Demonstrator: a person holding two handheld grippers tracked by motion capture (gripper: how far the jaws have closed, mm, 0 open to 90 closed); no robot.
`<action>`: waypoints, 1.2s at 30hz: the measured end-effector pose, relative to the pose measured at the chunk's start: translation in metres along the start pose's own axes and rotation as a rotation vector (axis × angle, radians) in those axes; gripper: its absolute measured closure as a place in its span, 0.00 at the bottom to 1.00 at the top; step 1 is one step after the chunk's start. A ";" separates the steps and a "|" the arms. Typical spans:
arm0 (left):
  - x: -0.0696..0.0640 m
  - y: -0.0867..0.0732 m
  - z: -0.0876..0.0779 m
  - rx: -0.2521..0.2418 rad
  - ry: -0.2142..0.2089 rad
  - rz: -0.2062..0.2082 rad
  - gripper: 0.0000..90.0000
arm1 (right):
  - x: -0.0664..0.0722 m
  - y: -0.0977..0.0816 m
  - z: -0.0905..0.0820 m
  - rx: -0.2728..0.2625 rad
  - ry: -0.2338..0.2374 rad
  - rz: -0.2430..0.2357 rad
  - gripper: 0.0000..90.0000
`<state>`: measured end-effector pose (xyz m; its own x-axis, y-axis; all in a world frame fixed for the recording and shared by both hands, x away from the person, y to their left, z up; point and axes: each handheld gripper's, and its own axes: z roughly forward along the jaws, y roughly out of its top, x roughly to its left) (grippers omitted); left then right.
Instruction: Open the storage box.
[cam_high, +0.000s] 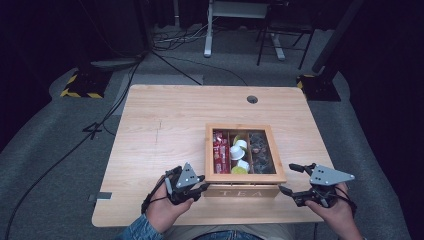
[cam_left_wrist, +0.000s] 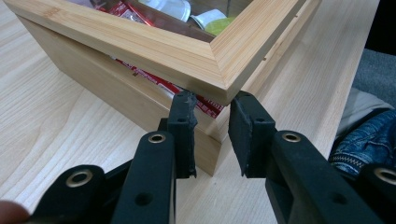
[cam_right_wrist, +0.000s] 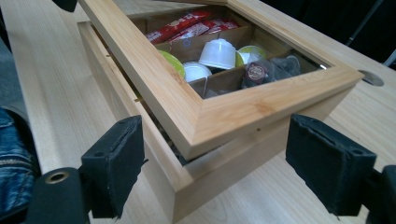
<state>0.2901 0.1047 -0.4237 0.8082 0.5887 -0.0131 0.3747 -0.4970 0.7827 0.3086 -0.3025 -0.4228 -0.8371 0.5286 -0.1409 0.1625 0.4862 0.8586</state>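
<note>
The left gripper (cam_left_wrist: 211, 135) has its jaws narrowed beside the near corner of the glass-paned bamboo lid (cam_left_wrist: 187, 60), gripping nothing; the right gripper (cam_right_wrist: 233, 163) stands with jaws wide apart at the other corner. The lid sits ajar on the bamboo tea box (cam_high: 245, 190), lower centre of the tabletop (cam_high: 165, 120). A push on one corner alone could skew the lid or slide the box.

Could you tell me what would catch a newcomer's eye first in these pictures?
The wooden tea box near the front middle of the table stands out, its window lid slightly raised above the base. Inside are red packets on the left and white and green capsules in the middle. The left tongs sit at the lid's near-left corner; the right tongs stand open at its near-right corner.
</note>
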 end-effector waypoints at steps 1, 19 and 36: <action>0.000 0.000 0.000 -0.001 0.000 -0.003 0.79 | 0.001 0.001 0.002 0.003 -0.004 -0.011 0.22; 0.002 0.002 -0.004 -0.024 -0.010 -0.015 0.79 | 0.008 0.012 0.019 0.015 -0.058 -0.135 0.24; 0.005 0.011 -0.018 -0.098 0.028 -0.008 0.62 | 0.005 0.029 0.010 -0.036 -0.052 -0.213 0.41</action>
<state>0.2906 0.1138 -0.4039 0.7918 0.6107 -0.0038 0.3340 -0.4278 0.8399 0.3146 -0.2791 -0.4029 -0.8225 0.4517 -0.3456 -0.0353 0.5659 0.8237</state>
